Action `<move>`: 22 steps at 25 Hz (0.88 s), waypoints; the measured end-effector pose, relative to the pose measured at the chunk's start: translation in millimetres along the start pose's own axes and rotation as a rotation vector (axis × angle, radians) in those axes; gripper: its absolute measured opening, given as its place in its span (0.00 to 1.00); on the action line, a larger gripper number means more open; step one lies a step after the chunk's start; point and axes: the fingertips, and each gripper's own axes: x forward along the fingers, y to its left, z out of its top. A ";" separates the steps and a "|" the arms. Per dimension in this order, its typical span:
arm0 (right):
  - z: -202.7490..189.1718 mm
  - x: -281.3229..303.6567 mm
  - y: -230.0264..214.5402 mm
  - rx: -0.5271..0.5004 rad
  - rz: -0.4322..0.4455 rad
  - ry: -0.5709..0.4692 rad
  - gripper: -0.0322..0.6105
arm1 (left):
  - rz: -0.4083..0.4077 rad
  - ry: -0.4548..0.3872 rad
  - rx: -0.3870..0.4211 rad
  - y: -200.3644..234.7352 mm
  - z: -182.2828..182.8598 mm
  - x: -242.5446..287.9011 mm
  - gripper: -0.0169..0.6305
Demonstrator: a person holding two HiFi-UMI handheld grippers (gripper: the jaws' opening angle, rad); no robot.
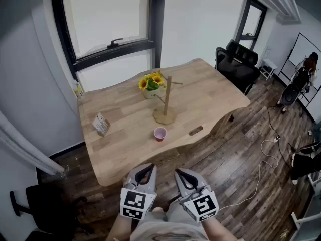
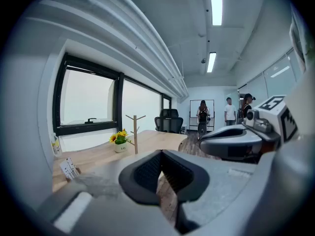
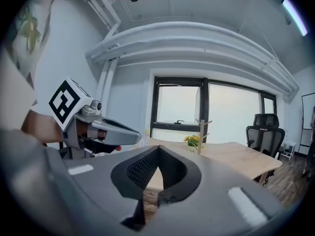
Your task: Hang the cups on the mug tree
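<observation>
**Pink cup on the worktop, both tongs shut and held short of it**

The left tongs (image 1: pixel 146 168) and the right tongs (image 1: pixel 181 173) are side by side over the wooden floor, short of the near edge of the worktop (image 1: pixel 120 157). Each gripper view shows its jaws closed tip to tip with nothing between them.

The cup (image 1: pixel 160 133) stands on the worktop ahead of the tongs and well apart from them. In the head view it lines up roughly with the gap between the two. It is just in front of the round base of the mug tree (image 1: pixel 166 102), near it but not touching.

The cup is small and pink. It stands upright with its open mouth up.

The mug tree is pale wood, an upright post with slanting pegs. A pot of yellow flowers (image 1: pixel 151 84) stands just behind the mug tree. A small card stand (image 1: pixel 101 124) sits off to the left.
</observation>
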 end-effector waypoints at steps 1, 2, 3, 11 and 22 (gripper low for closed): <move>0.2 0.2 -1.0 -0.001 -0.002 -0.003 0.05 | 0.002 0.000 -0.002 0.8 -0.7 0.8 0.03; 0.4 0.3 -2.0 -0.003 -0.003 -0.007 0.05 | 0.004 0.001 -0.004 1.6 -1.5 1.7 0.03; 0.6 0.3 -2.9 -0.006 -0.005 -0.012 0.05 | 0.005 0.003 -0.005 2.1 -2.5 2.8 0.03; -3.1 6.2 -18.2 -0.001 -0.012 -0.022 0.05 | 0.003 0.020 0.000 8.9 -6.1 20.1 0.03; 0.2 28.4 -46.1 0.029 -0.015 -0.019 0.05 | 0.005 0.019 0.011 21.2 7.0 46.7 0.03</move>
